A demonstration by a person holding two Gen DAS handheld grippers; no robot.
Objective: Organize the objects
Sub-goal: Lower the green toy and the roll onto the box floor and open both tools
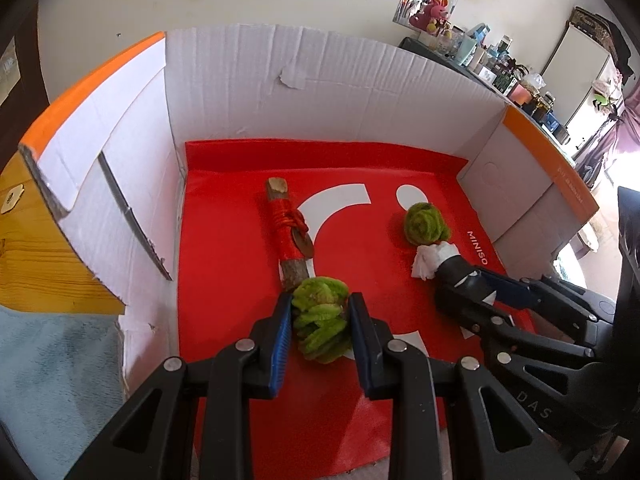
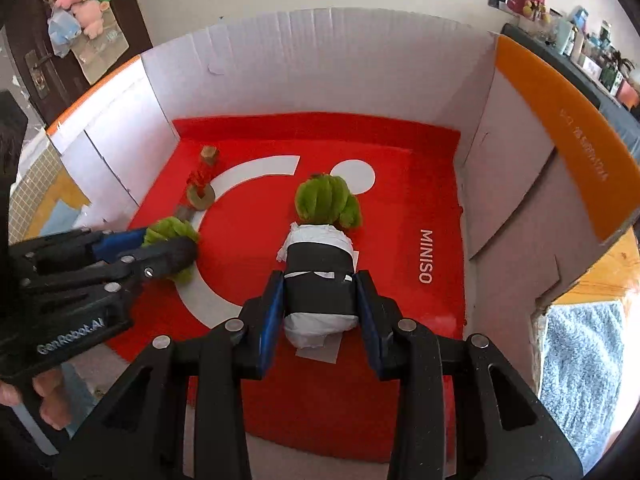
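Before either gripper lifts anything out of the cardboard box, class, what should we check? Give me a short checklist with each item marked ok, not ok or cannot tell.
1. Left gripper shut on the loose green fuzzy piece: ok, pads press both sides.
2. Right gripper shut on the black-wrapped bundle: ok.
3. Green fuzzy head of the bundle clear of the fingers: ok, it sticks out ahead.
4. Red-wrapped stick clear of the left load: cannot tell, its near end sits right against the green piece.
5. The two grippers apart from each other: ok.
6. Red mat lying flat in the box: ok.
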